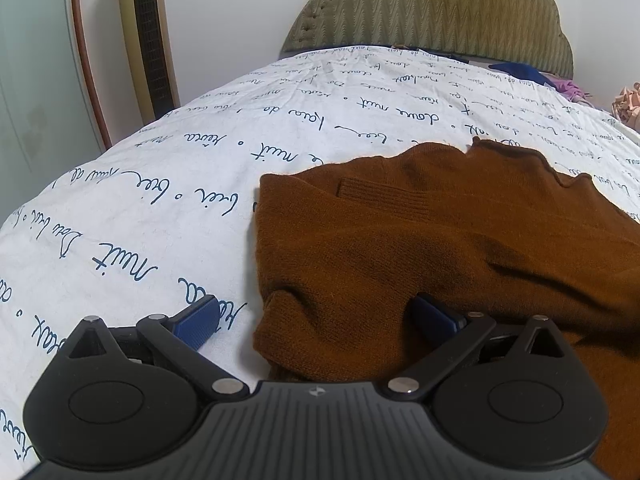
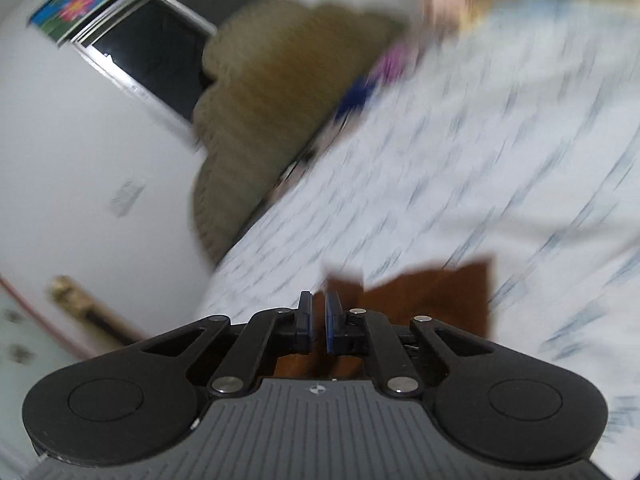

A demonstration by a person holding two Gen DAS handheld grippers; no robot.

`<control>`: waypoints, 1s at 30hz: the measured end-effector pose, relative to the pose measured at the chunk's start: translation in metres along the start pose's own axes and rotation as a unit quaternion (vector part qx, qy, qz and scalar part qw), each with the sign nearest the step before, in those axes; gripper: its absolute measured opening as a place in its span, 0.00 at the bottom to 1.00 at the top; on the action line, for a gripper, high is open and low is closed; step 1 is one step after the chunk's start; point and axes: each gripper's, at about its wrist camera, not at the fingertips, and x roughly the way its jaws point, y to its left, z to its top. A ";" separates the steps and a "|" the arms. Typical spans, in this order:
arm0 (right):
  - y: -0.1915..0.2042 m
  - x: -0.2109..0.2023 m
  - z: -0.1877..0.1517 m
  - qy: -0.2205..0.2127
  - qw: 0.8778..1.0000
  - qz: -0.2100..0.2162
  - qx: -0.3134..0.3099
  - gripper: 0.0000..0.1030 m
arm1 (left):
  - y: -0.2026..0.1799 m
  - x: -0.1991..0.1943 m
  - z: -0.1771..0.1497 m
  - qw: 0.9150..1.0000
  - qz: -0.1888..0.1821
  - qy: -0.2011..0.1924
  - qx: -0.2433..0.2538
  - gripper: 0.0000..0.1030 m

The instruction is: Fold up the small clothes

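- Brown knit sweater [image 1: 420, 240] lies on the bed [image 1: 160, 184], partly folded: a ribbed cuff or band rests on top, and its near-left corner sits bunched between the left gripper's fingers.
- Left gripper [image 1: 316, 320]: jaws wide apart, one blue pad on the printed sheet, the other pressed into the knit; it grips nothing. We judge it is pinning or waiting at that corner.
- Right gripper [image 2: 318, 320]: jaws nearly closed, only a thin gap between the pads. Brown fabric shows just ahead of and beneath them; the right wrist view is blurred, so we read this as a pinch on the sweater's edge, not as certain.
- Step in hand, as we judge it: carry the pinched edge across to make the next fold.
- To do it well: keep the pinch firm, lift only enough to clear the lower layer, move in one smooth arc, lay edge on edge.
- Keep the left side planted so the knit does not drag.
- Risk: stretchy knit may slip or bunch.
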 end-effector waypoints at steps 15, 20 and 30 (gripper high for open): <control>-0.044 0.035 -0.012 0.080 0.993 -0.079 0.029 0.20 | 0.003 0.000 0.000 1.000 -0.009 0.000 0.003 1.00; -0.064 0.043 -0.004 0.101 0.990 -0.067 0.067 0.40 | 0.003 0.000 -0.001 1.000 -0.008 -0.001 0.003 1.00; -0.069 0.073 -0.013 0.128 0.985 0.008 0.112 0.14 | 0.003 0.000 -0.001 1.000 -0.008 -0.001 0.003 1.00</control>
